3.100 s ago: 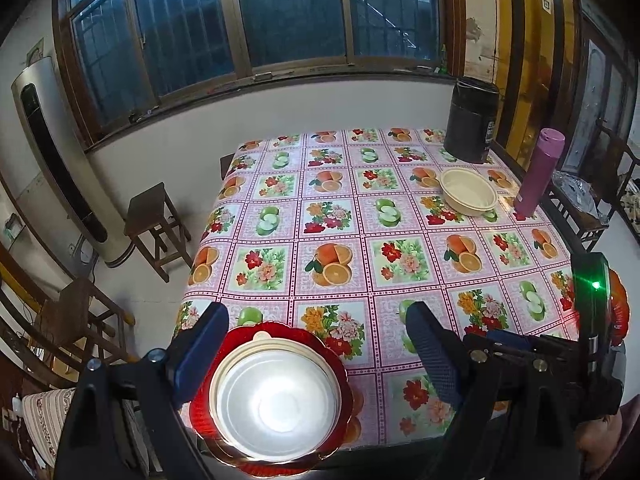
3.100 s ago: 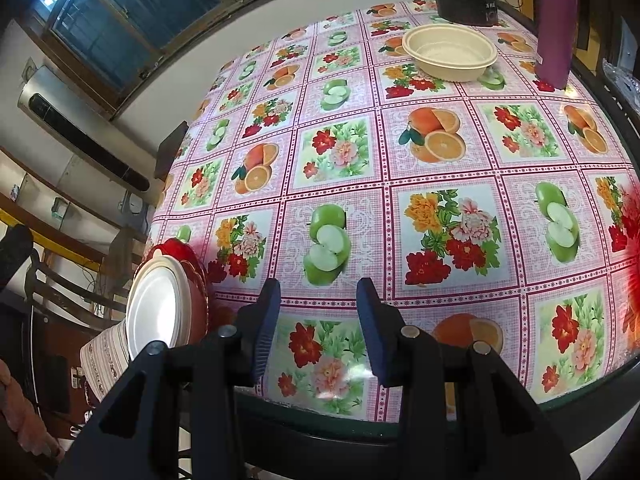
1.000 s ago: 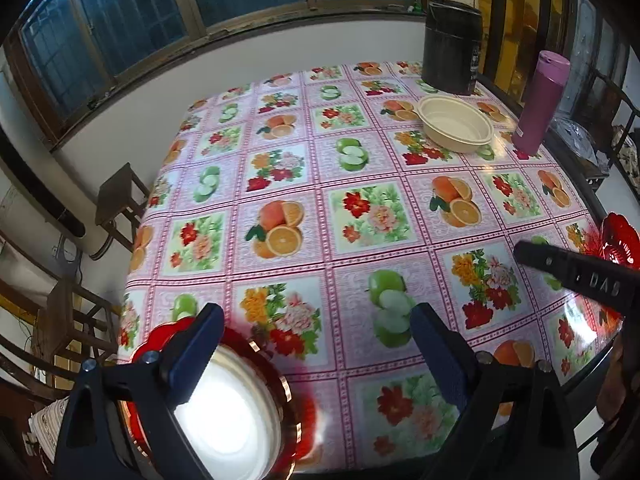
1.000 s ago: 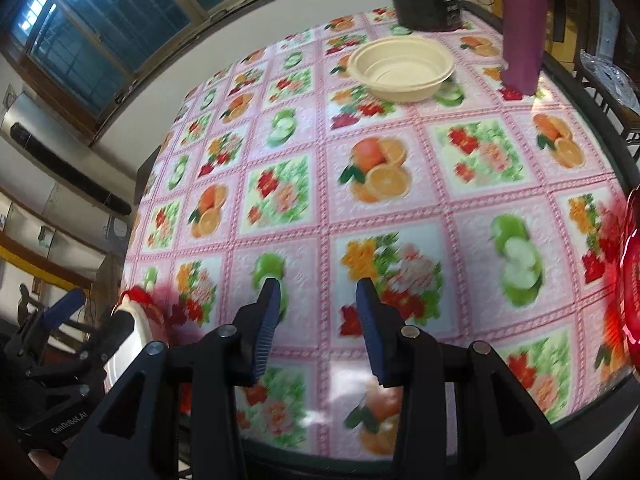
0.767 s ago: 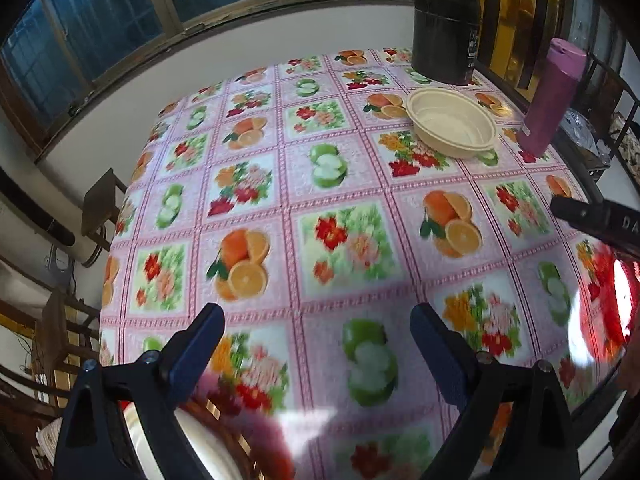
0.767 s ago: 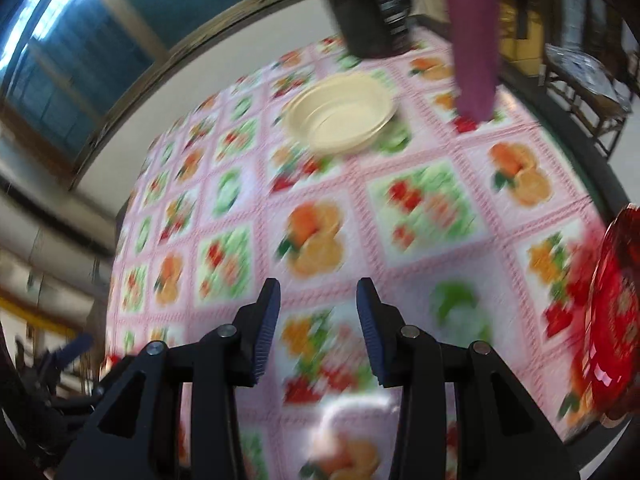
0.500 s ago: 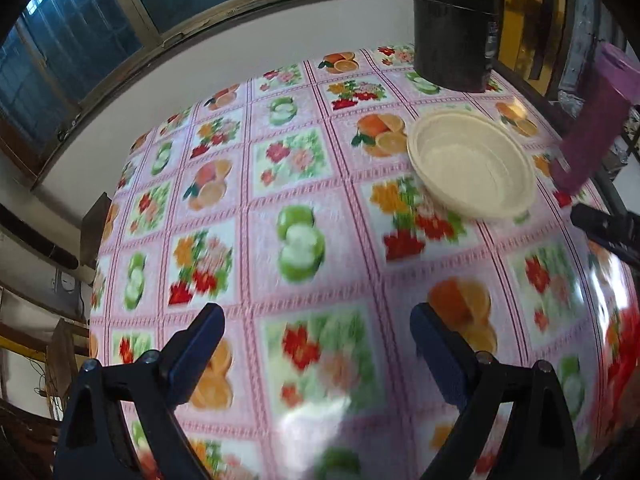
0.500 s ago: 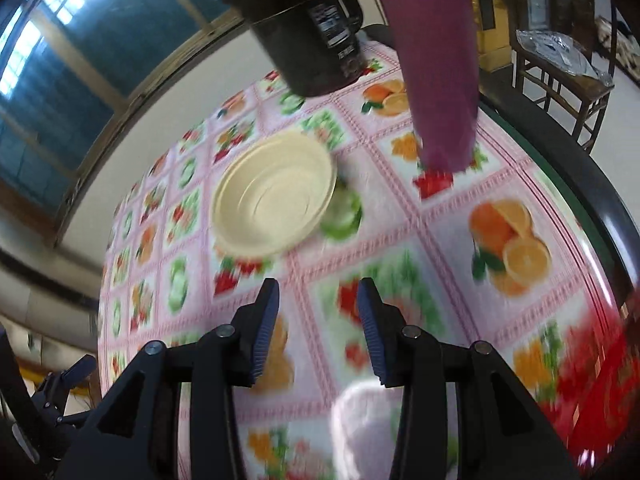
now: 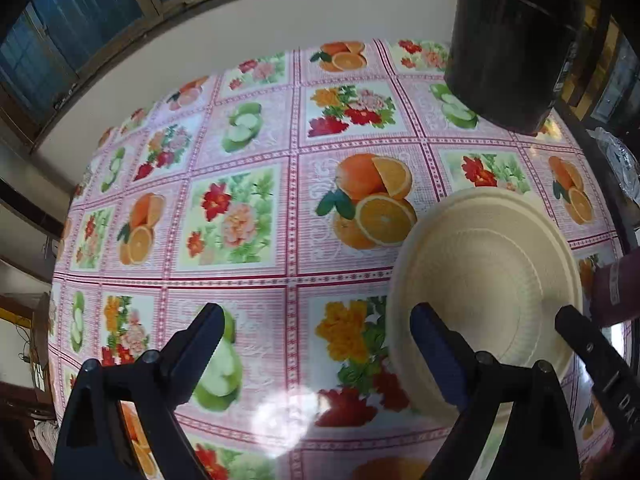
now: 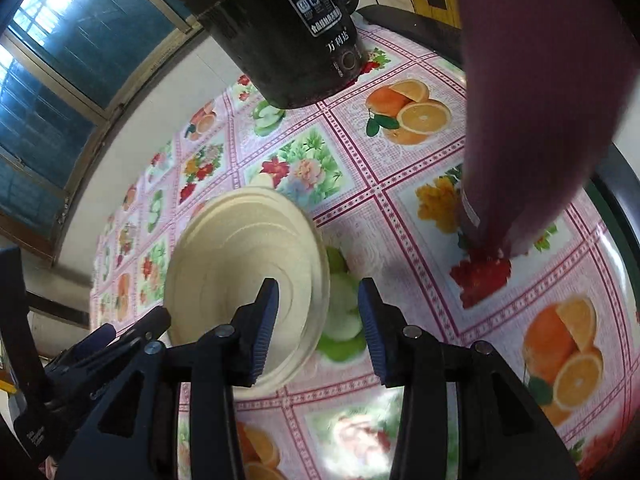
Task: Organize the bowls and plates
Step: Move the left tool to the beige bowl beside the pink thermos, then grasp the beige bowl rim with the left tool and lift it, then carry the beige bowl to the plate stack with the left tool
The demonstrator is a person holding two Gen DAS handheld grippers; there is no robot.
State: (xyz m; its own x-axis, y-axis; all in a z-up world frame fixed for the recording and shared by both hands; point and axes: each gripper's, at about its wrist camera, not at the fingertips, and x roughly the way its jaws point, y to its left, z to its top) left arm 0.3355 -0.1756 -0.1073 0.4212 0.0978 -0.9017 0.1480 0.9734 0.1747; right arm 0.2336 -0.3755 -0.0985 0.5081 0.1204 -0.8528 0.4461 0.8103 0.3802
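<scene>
Cream-coloured round ribbed bowl (image 9: pixel 486 276) standing upright on the counter (image 9: pixel 248 248), which is covered with a glossy pink oilcloth printed with squares of fruit and flowers. The bowl lies between a black cylindrical electric cooker (image 9: pixel 516 40) at the far edge and a tall magenta flask (image 10: pixel 532 92) to its right.

Left gripper (image 9: pixel 316 344): fingers spread wide and released, the right blue-padded finger (image 9: pixel 436 356) above the near left rim of the bowl, the left finger over bare cloth.

Right gripper (image 10: pixel 318 324): fingers parted, holding nothing; its left finger (image 10: pixel 264 328) overlaps the bowl's right rim in the right wrist view, while the other hangs over a green apple print. Contact with the bowl cannot be determined.
</scene>
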